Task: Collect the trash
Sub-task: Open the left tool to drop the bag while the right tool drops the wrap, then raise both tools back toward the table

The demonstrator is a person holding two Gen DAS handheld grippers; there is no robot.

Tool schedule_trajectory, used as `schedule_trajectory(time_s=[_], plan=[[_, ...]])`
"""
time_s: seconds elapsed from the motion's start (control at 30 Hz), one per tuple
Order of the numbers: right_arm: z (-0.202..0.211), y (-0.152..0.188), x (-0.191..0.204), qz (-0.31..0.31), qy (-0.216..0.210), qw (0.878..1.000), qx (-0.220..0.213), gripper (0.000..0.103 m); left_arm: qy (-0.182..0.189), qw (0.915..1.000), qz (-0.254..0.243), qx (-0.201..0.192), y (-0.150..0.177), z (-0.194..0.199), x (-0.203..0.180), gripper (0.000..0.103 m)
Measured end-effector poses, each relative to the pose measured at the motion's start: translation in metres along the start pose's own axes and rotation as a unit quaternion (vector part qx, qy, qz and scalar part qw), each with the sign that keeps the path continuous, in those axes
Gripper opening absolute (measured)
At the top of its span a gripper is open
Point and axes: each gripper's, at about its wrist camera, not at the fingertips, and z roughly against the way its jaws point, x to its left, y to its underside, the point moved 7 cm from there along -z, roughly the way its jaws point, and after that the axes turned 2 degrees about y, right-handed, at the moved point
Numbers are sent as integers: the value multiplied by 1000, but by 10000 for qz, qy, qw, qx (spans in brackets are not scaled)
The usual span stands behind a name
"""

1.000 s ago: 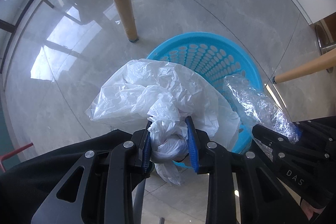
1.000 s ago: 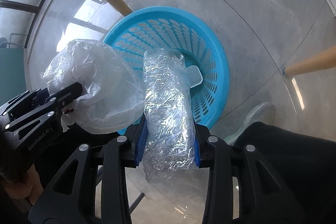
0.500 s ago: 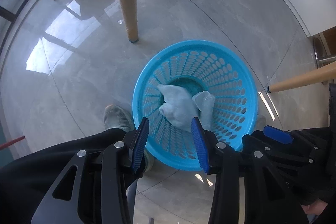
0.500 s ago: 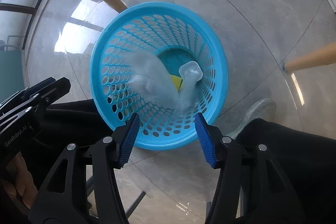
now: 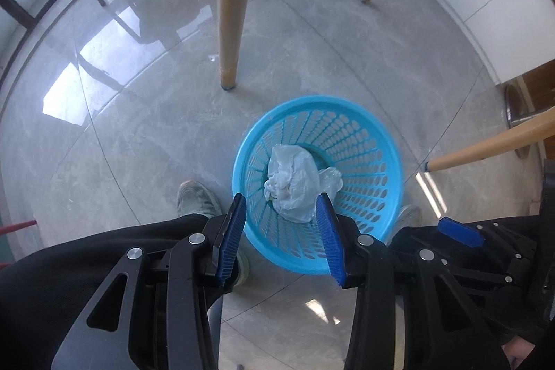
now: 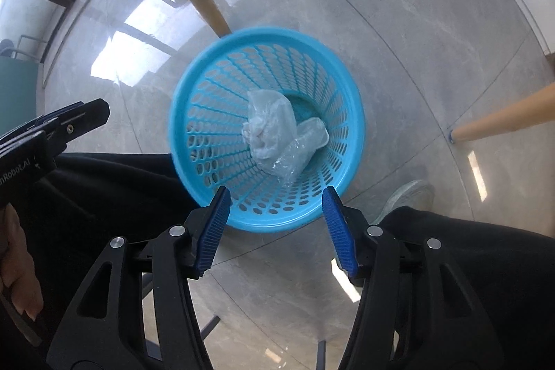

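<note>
Both my left gripper (image 5: 282, 233) and right gripper (image 6: 277, 226), its jaws opening, hang empty above the blue basket (image 5: 392, 141); crumpled plastic bag (image 5: 293, 184) and wrap (image 6: 305, 144) lie inside. I should lift clear before seeking more trash.

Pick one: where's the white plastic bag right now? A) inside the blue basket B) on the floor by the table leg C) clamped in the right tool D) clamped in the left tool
A: the white plastic bag lies crumpled inside the blue basket, with both tools empty above it.

Glossy grey tile floor (image 5: 145, 141) — blue basket (image 5: 378, 141), 3 wooden legs (image 5: 230, 23), shoes (image 5: 196, 198).
</note>
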Motion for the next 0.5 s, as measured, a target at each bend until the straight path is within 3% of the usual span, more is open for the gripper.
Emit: schedule_trajectory(time_s=[0.2,0.5], plan=[[31,16,11,325,124,9991,-232,56,92,9997,106,-217,10,30,4,49],[101,62,35,1003,211,9918,-761,63,-17,9959,-369,-830,42,92,-1,60]])
